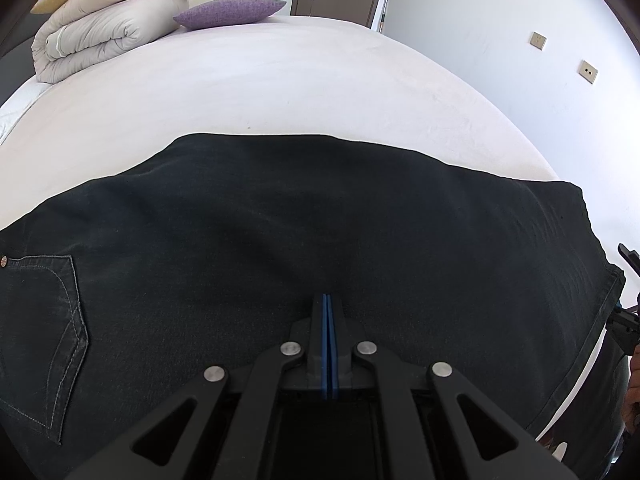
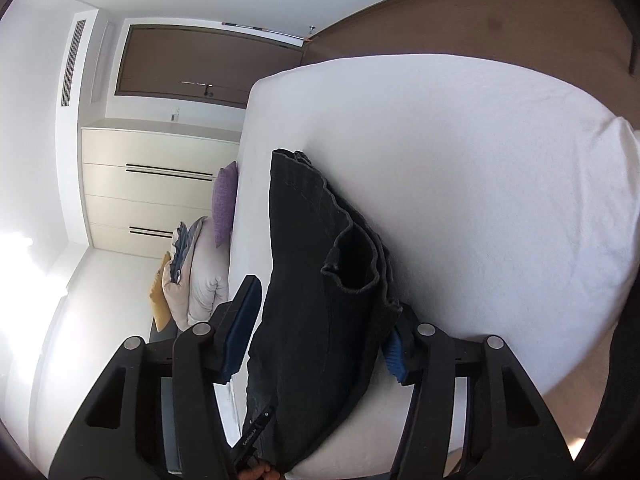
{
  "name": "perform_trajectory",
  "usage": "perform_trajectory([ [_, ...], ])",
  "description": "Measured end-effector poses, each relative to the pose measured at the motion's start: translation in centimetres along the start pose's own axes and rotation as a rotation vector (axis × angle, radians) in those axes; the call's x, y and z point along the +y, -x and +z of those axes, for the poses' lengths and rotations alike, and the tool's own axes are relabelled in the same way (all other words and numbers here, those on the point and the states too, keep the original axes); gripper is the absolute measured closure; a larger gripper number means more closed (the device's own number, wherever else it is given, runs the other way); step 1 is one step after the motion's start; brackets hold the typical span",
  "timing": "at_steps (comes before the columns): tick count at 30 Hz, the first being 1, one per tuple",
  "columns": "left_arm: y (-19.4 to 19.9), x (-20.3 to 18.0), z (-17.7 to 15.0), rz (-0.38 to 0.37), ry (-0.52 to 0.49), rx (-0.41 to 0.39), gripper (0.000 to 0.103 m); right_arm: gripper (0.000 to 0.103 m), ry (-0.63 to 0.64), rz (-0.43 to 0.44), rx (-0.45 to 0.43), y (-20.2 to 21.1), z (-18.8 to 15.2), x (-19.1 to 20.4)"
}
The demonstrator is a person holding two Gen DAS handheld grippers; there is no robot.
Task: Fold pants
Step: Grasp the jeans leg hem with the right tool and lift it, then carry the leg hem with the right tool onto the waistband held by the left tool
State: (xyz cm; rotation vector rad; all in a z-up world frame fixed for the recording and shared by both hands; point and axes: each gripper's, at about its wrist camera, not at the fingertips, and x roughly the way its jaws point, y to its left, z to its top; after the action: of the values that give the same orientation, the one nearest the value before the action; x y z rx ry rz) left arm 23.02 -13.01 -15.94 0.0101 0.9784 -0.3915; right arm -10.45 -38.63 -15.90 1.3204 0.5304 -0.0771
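Observation:
Dark denim pants (image 1: 280, 248) lie flat across the near part of a white bed (image 1: 260, 88), with a back pocket (image 1: 44, 320) at the left. My left gripper (image 1: 327, 300) is shut, its blue pads pressed together, just above the fabric. Whether it pinches cloth I cannot tell. In the right wrist view the pants (image 2: 316, 280) lie between my open right gripper's (image 2: 324, 312) fingers, with the leg hems bunched around an opening (image 2: 352, 256). The right gripper also shows at the right edge of the left wrist view (image 1: 628, 320).
A folded duvet (image 1: 100, 36) and a purple pillow (image 1: 232, 12) lie at the far end of the bed. A white wall (image 1: 500, 40) with sockets runs along the right. White drawers (image 2: 152, 184) and a door (image 2: 208, 64) show in the right wrist view.

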Motion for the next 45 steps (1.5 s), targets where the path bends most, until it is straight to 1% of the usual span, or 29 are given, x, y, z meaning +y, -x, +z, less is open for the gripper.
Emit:
perform_trajectory([
  [1,0.0,0.0,0.0,0.000,0.000,0.000,0.098,0.056,0.007,0.001,-0.003,-0.3,0.0,0.2],
  [2,0.0,0.0,0.0,0.001,0.000,0.001,0.098,0.063,0.010,0.002,-0.007,-0.6,0.1,0.3],
  [6,-0.1,0.0,0.0,0.006,-0.004,0.003,0.098,0.081,-0.021,0.003,-0.020,-1.9,0.3,-0.1],
  [7,-0.2,0.1,0.0,0.007,-0.005,0.004,0.098,0.088,-0.021,-0.001,-0.022,-2.1,0.3,-0.1],
  [8,-0.2,0.0,0.0,0.008,-0.006,0.005,0.098,0.091,-0.024,-0.003,-0.023,-2.5,0.2,-0.2],
  [10,-0.3,0.0,0.0,0.008,-0.005,0.004,0.098,0.093,-0.026,-0.003,-0.020,-2.7,0.3,-0.2],
  [12,-0.4,0.1,0.0,0.005,-0.001,0.000,0.098,0.093,-0.002,-0.018,-0.020,-2.9,0.2,0.2],
  [16,0.0,0.6,-0.3,-0.007,0.011,-0.011,0.099,0.094,0.112,-0.060,-0.030,-4.2,-0.5,3.1],
  [17,0.1,0.7,-0.3,-0.010,0.016,-0.014,0.099,0.094,0.156,-0.073,-0.031,-4.4,-0.8,4.1],
  [20,0.8,1.1,-0.4,-0.028,0.036,-0.027,0.101,0.094,0.354,-0.126,-0.036,-5.4,-2.4,8.3],
  [22,1.3,1.3,-0.6,-0.070,0.060,-0.031,0.101,0.094,0.543,-0.174,-0.035,-6.5,-4.6,11.6],
  [23,1.5,1.4,-0.7,-0.103,0.074,-0.034,0.101,0.094,0.655,-0.200,-0.033,-7.3,-6.2,13.4],
  [25,1.8,1.4,-0.9,-0.190,0.106,-0.040,0.101,0.094,0.903,-0.258,-0.004,-9.0,-10.6,16.3],
  [26,2.0,1.4,-1.0,-0.226,0.125,-0.046,0.101,0.094,1.027,-0.284,0.016,-10.0,-13.1,17.3],
  [27,2.2,1.4,-1.1,-0.260,0.145,-0.055,0.101,0.094,1.122,-0.301,0.031,-10.8,-15.3,17.8],
  [28,2.4,1.4,-1.0,-0.302,0.160,-0.061,0.098,0.094,1.208,-0.313,0.056,-11.8,-17.5,18.1],
  [29,2.4,1.4,-1.0,-0.346,0.177,-0.061,0.092,0.094,1.263,-0.315,0.087,-12.6,-19.4,18.0],
  [30,2.5,1.2,-0.9,-0.382,0.192,-0.057,0.076,0.094,1.300,-0.320,0.112,-13.4,-20.8,17.8],
  [31,2.5,1.2,-0.9,-0.403,0.209,-0.055,0.057,0.094,1.333,-0.331,0.136,-14.2,-22.0,17.3],
  [33,2.1,1.4,-1.0,-0.468,0.264,-0.046,0.044,0.094,1.370,-0.362,0.187,-15.8,-23.6,16.0],
  [34,1.9,1.5,-1.0,-0.495,0.287,-0.036,0.041,0.094,1.375,-0.372,0.194,-16.1,-23.9,15.4],
  [36,1.4,1.5,-1.2,-0.521,0.318,-0.014,0.037,0.094,1.381,-0.376,0.194,-16.2,-23.9,14.6],
  [38,0.9,1.5,-1.1,-0.554,0.344,0.003,0.036,0.094,1.373,-0.364,0.192,-16.0,-23.8,14.5],
  [42,0.2,1.2,-0.3,-0.572,0.371,0.047,0.033,0.094,1.378,-0.354,0.174,-15.6,-23.7,14.2],
  [45,-0.4,0.9,0.3,-0.574,0.385,0.077,0.032,0.094,1.396,-0.341,0.158,-15.0,-24.0,14.3],
])
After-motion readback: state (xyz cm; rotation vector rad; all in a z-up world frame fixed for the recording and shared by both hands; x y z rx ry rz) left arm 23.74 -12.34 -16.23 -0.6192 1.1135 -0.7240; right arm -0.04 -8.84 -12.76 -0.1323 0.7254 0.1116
